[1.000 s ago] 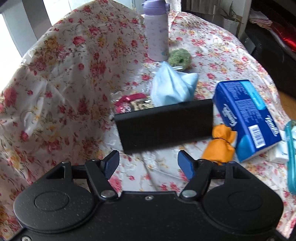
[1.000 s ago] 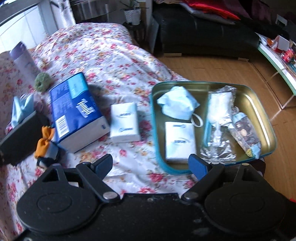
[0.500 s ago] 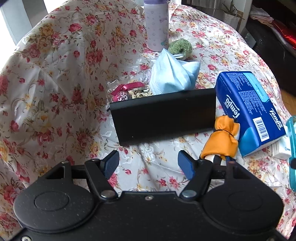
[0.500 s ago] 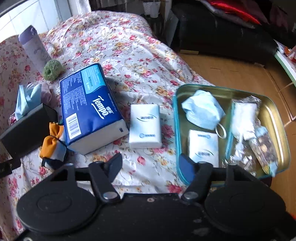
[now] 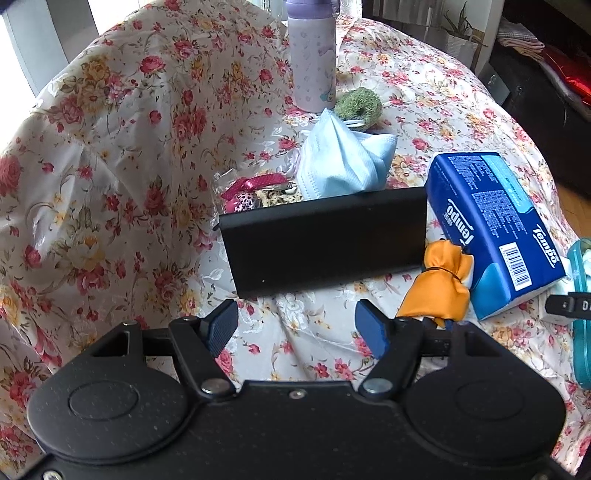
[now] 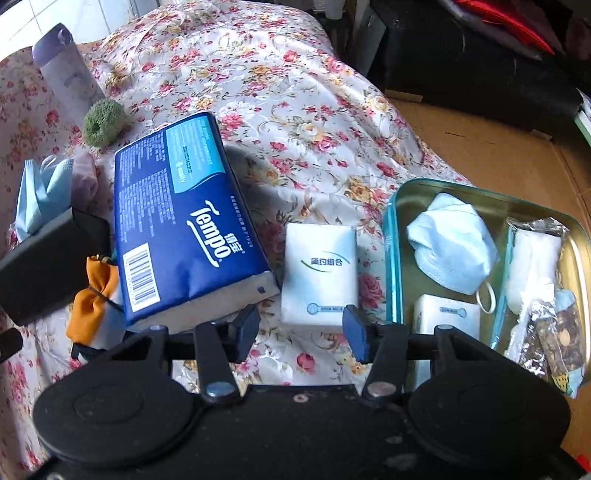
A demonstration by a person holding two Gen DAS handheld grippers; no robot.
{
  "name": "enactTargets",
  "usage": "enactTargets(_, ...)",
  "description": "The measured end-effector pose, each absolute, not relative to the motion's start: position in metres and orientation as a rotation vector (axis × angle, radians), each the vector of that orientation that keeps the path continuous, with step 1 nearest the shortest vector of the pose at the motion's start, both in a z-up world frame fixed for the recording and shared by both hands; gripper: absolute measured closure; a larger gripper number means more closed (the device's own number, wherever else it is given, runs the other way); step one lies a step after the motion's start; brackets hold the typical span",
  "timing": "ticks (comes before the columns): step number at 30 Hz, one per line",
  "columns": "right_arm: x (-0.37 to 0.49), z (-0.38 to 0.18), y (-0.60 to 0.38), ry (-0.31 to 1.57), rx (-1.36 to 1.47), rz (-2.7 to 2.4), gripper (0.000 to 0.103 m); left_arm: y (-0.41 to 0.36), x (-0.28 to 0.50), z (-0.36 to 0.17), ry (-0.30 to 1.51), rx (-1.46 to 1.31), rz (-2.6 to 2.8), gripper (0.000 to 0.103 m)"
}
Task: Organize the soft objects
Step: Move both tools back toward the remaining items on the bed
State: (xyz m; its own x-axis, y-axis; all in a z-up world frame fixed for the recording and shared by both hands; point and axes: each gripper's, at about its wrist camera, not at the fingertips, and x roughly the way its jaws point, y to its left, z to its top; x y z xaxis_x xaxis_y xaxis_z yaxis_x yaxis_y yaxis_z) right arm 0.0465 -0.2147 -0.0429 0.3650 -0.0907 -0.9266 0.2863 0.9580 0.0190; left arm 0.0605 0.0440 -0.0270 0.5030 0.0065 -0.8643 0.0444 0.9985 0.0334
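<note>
Right tongs (image 6: pixel 301 334), released and empty, hover at the near end of a white tissue pack (image 6: pixel 319 273) lying flat on the table (image 6: pixel 295 96), long axis near-to-far, between blue pack (image 6: pixel 181 229) and tin (image 6: pixel 391 236); left tongs (image 5: pixel 297 326) gape before a black box (image 5: pixel 325 240).

— What sort of place is this?
— A home, a living room by the look of it. A flowered tablecloth (image 6: pixel 295 92) spreads ahead of the fingers, with a bottle (image 5: pixel 312 55) far ahead.
— Anything else?
— A dark sofa (image 6: pixel 480 62) beyond the right fingers, wood floor (image 6: pixel 498 155), a potted plant (image 5: pixel 458 33).
</note>
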Motion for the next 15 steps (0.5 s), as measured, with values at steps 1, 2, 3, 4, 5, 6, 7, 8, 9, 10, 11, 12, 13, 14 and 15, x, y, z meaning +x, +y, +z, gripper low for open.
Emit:
enactTargets(1, 0.0484, -0.0439, -0.2147, 1.171, 0.181, -0.244, 0.054, 0.0429, 0.0596, -0.0267, 1.038, 0.056, -0.023, 0.037)
enactTargets(2, 0.0503, -0.0446, -0.2147, 1.168, 0.175, -0.247, 0.054, 0.042, 0.0593, -0.0266, 1.034, 0.058, -0.024, 0.037)
enactTargets(3, 0.052, -0.0458, -0.2151, 1.166, 0.169, -0.249, 0.054, 0.0413, 0.0587, -0.0264, 1.031, 0.058, -0.026, 0.037)
enactTargets(4, 0.0543, -0.0468, -0.2158, 1.167, 0.166, -0.25, 0.054, 0.0409, 0.0584, -0.0261, 1.028, 0.057, -0.03, 0.037)
enactTargets(5, 0.0555, -0.0482, -0.2163, 1.168, 0.162, -0.254, 0.054, 0.0407, 0.0579, -0.0257, 1.025, 0.054, -0.031, 0.037)
enactTargets(6, 0.0566, -0.0492, -0.2165, 1.171, 0.156, -0.259, 0.055, 0.0405, 0.0574, -0.0254, 1.023, 0.052, -0.032, 0.037)
enactTargets(7, 0.0572, -0.0506, -0.2165, 1.171, 0.145, -0.268, 0.058, 0.0407, 0.0573, -0.0253, 1.023, 0.049, -0.033, 0.037)
enactTargets(8, 0.0573, -0.0514, -0.2163, 1.168, 0.135, -0.273, 0.06, 0.0407, 0.0576, -0.0253, 1.026, 0.047, -0.036, 0.037)
enactTargets(9, 0.057, -0.0516, -0.2157, 1.165, 0.124, -0.276, 0.063, 0.041, 0.0581, -0.0256, 1.033, 0.043, -0.04, 0.037)
enactTargets(10, 0.0564, -0.0514, -0.2149, 1.164, 0.116, -0.275, 0.063, 0.0413, 0.0582, -0.0258, 1.039, 0.039, -0.043, 0.037)
enactTargets(11, 0.0557, -0.0513, -0.2139, 1.163, 0.112, -0.272, 0.064, 0.0417, 0.0587, -0.0263, 1.046, 0.034, -0.044, 0.037)
enactTargets(12, 0.0552, -0.0515, -0.2128, 1.162, 0.105, -0.269, 0.064, 0.0423, 0.0594, -0.0266, 1.052, 0.032, -0.045, 0.037)
enactTargets(13, 0.0547, -0.0515, -0.2114, 1.161, 0.097, -0.267, 0.065, 0.0421, 0.0591, -0.0271, 1.055, 0.032, -0.044, 0.037)
enactTargets(14, 0.0547, -0.0514, -0.2106, 1.158, 0.093, -0.265, 0.065, 0.0422, 0.0595, -0.0274, 1.058, 0.033, -0.044, 0.037)
enactTargets(15, 0.0546, -0.0511, -0.2102, 1.156, 0.093, -0.261, 0.065, 0.0424, 0.0598, -0.0274, 1.06, 0.033, -0.043, 0.037)
